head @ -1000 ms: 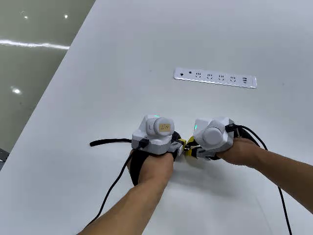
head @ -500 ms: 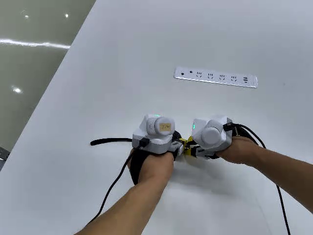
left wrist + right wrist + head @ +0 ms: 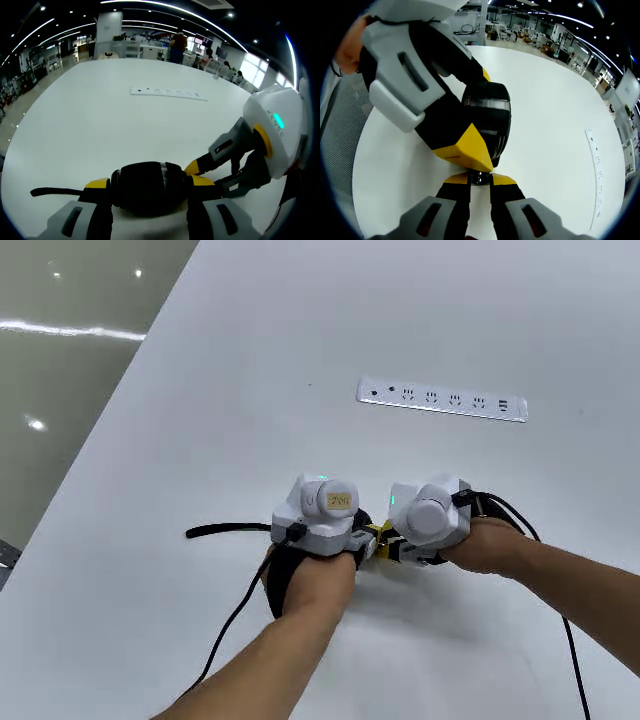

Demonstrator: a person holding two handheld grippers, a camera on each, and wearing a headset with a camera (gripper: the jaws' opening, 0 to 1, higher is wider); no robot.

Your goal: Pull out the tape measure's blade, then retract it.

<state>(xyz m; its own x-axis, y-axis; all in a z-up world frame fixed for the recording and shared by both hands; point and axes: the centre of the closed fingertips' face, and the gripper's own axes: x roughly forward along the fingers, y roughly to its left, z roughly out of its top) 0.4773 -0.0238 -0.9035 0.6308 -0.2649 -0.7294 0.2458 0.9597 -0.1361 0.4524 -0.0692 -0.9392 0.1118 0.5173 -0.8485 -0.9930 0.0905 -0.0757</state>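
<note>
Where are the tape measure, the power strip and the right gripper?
tape measure [image 3: 150, 187], left gripper view, on its black case.
power strip [image 3: 441, 399], head view, middle of its top face.
right gripper [image 3: 480, 178], right gripper view, midway between its fingertips.

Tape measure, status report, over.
Left gripper shut on tape measure. Right gripper shut on blade tip, not drawn out yet. Power strip well clear.
</note>
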